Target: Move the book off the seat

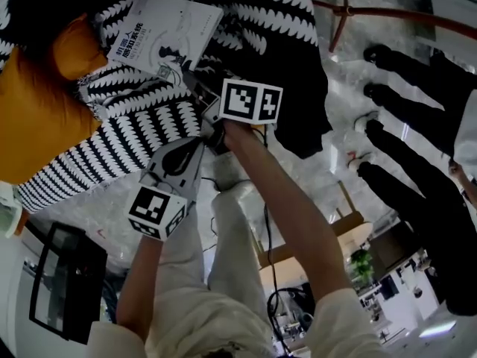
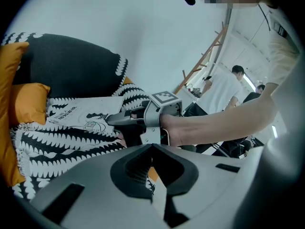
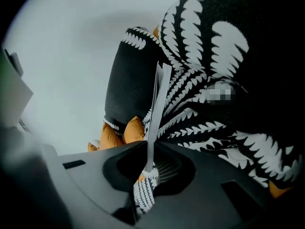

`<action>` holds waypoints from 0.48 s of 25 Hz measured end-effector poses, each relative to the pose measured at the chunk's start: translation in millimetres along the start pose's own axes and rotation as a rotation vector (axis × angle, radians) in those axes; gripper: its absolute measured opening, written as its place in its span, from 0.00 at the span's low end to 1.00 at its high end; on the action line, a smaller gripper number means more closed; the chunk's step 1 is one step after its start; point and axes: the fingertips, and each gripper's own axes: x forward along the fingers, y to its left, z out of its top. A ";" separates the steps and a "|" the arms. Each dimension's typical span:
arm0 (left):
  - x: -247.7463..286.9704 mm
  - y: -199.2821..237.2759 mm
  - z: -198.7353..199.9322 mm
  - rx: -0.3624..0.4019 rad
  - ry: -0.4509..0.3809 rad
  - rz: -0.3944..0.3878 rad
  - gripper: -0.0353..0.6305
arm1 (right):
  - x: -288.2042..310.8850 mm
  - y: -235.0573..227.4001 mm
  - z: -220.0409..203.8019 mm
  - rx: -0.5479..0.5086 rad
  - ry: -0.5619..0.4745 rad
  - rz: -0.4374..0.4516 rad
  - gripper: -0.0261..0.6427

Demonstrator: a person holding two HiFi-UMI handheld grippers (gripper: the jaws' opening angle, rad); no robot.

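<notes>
1. head view: a thin white-and-grey paperback book (image 1: 164,36) with black print and a line drawing on its cover lies flat on the black-and-white leaf-patterned fabric seat (image 1: 134,125). It sits toward the seat's back-left corner, near the orange cushion (image 1: 37,118).
2. the right gripper (image 1: 195,80) is clamped on the book's near corner. in the right gripper view the book (image 3: 156,99) runs edge-on straight into the closed jaws.
3. the left gripper (image 1: 195,144) hangs just behind the right one over the seat's front edge, jaws together with nothing between them.
4. handling, as a judgement: the book looks light and slim, so weight is no worry, but a soft cover held by one corner will likely droop and fan open, and the glossy cover may slip.
5. a grip deeper in from the edge, or nearer the spine, should carry it flatter. the cloth under it is soft and rumpled, so lifting clear seems safer than dragging, which could snag a page.
</notes>
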 end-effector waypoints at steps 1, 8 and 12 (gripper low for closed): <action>-1.6 -2.3 -1.7 0.009 0.004 -0.002 0.06 | -4.2 2.8 0.1 -0.003 -0.005 0.005 0.10; -2.8 -23.2 -16.8 0.036 0.022 -0.019 0.06 | -42.4 2.7 -7.9 -0.004 -0.039 0.032 0.10; 0.9 -41.7 -18.3 0.064 0.033 -0.037 0.06 | -69.3 4.8 -11.5 0.032 -0.073 0.063 0.10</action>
